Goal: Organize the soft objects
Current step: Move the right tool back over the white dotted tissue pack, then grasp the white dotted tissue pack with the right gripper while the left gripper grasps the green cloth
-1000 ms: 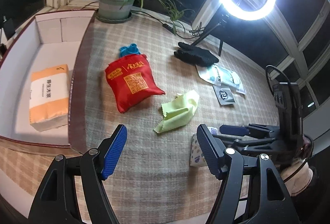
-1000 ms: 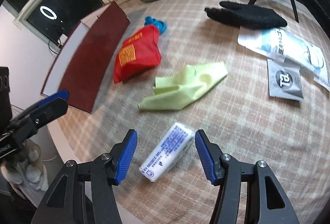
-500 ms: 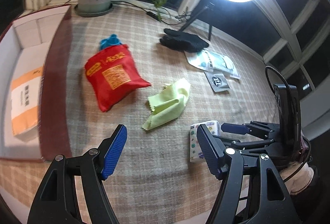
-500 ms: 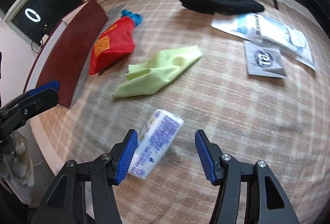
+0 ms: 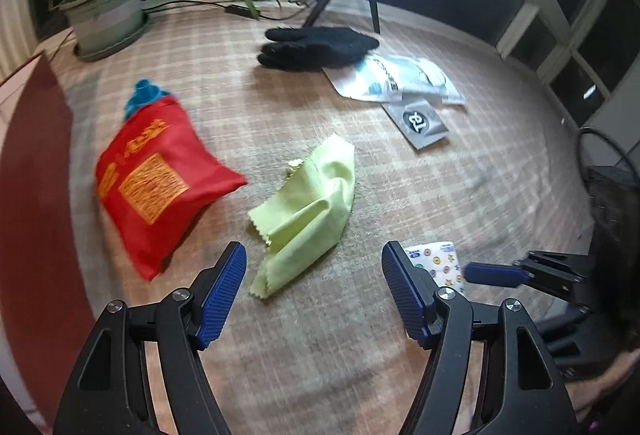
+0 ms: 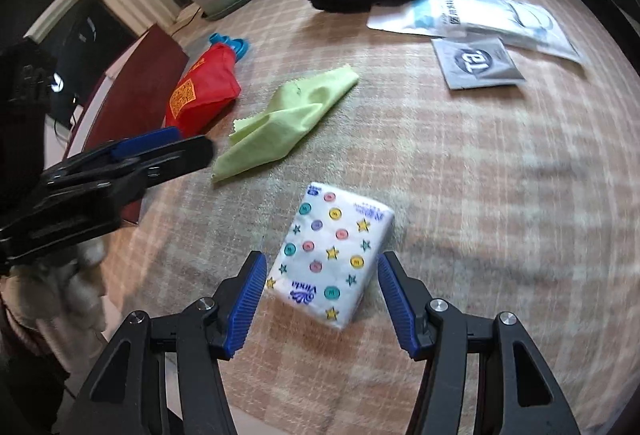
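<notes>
Between spread right gripper [image 6: 322, 299] fingers: tissue pack [image 6: 330, 255], contact unclear; left gripper [image 5: 314, 295] spread, empty, cloth [image 5: 308, 211] partly blurred.

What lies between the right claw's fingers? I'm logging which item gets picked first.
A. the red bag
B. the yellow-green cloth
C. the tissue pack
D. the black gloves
C: in the right wrist view the tissue pack lies on the table between the open fingers of the right claw; the pads do not press it, and the cloth lies farther off.
</notes>
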A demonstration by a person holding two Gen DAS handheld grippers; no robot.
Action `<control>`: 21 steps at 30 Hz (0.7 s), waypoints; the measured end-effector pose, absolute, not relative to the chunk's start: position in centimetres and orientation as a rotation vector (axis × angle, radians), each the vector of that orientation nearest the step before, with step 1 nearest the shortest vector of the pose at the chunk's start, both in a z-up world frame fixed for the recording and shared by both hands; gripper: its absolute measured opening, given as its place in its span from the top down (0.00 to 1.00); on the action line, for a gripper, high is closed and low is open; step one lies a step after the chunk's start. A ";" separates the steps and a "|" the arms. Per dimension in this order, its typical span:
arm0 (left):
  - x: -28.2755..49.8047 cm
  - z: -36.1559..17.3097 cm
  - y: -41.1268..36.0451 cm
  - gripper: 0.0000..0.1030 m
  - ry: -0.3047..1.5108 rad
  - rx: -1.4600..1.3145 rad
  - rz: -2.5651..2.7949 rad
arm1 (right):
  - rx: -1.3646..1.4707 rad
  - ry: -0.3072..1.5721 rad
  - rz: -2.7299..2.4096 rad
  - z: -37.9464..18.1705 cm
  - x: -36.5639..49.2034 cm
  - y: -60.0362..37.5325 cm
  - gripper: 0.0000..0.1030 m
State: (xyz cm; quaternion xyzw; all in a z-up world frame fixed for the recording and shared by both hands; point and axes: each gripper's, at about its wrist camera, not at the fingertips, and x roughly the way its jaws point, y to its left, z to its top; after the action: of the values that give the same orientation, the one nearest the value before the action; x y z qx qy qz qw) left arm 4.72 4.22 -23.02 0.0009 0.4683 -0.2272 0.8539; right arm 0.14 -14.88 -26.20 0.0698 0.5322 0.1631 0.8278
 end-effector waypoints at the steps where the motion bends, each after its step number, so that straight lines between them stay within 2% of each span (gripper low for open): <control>1: 4.8 -23.3 3.9 0.33 0.985 0.018 -0.481 | 0.154 1.124 0.334 -26.3 -0.1 -15.0 0.47; 6: 5.9 -25.1 2.9 0.41 1.008 0.050 -0.485 | 0.164 1.107 0.295 -26.8 -0.8 -14.5 0.47; 21: 5.7 -25.2 3.8 0.41 0.991 0.052 -0.478 | -0.048 1.078 0.196 -28.8 -0.4 -10.8 0.43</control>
State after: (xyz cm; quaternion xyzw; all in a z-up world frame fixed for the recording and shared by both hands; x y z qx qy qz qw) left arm 5.72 3.77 -25.21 0.0246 0.4708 -0.2272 0.8522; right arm -0.39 -10.78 -28.78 -0.0226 0.5125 0.0930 0.8533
